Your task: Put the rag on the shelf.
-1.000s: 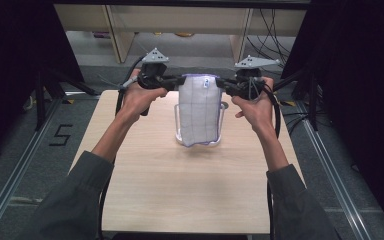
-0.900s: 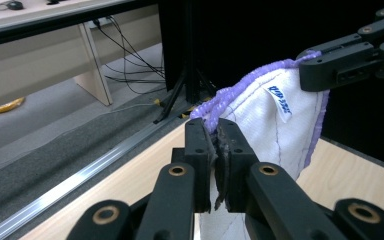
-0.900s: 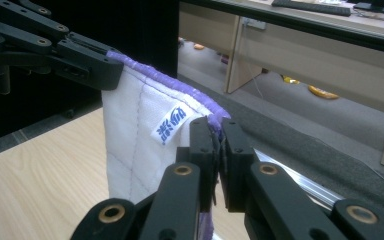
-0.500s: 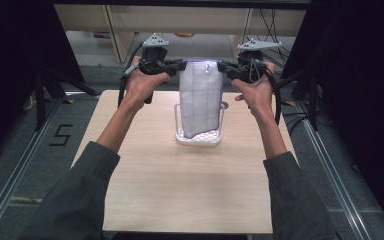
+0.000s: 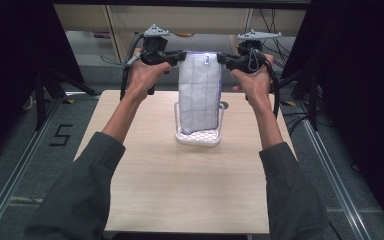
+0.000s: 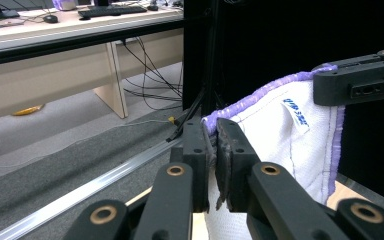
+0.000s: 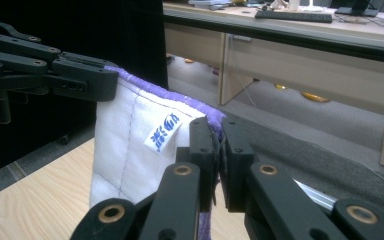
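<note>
The left gripper (image 5: 177, 56) and right gripper (image 5: 224, 59) each pinch a top corner of the quilted cloth (image 5: 199, 95). It hangs long axis vertical between them, its lower end inside the white basket (image 5: 198, 138) on the surface (image 5: 145, 165).

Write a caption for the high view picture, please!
Two claws, left and right, lift a white cloth over a basket.

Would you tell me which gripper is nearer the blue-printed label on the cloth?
Right. The right gripper clamps a top corner of the cloth just beside the label; the left gripper clamps the opposite top corner, farther away.
</note>
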